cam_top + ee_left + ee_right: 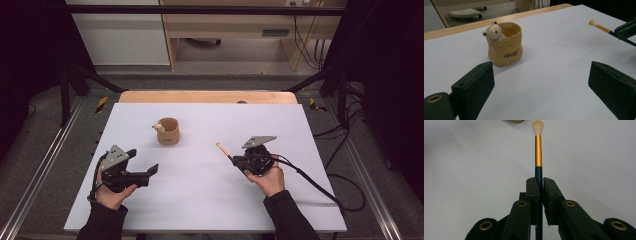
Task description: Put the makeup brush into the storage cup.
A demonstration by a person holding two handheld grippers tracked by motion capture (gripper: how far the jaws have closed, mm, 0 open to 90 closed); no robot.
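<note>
A tan sack-shaped cup (168, 131) (505, 45) with a small bear figure (492, 31) on its rim stands upright on the white table (200, 200). My right gripper (239, 161) (539, 180) is shut on a brush (223, 150) (538, 152) with a dark handle, gold ferrule and pale bristles; its tip points toward the cup. That brush (600, 26) also appears at the right of the left gripper view. My left gripper (150, 172) (541, 82) is open and holds nothing, at the table's front left, aimed toward the cup.
The white table top lies on a wooden board (207, 96) that shows along its far edge. Beyond it stand wooden furniture (230, 30) and hanging cables (307, 40). A black cable (315, 185) trails from my right gripper across the table's right side.
</note>
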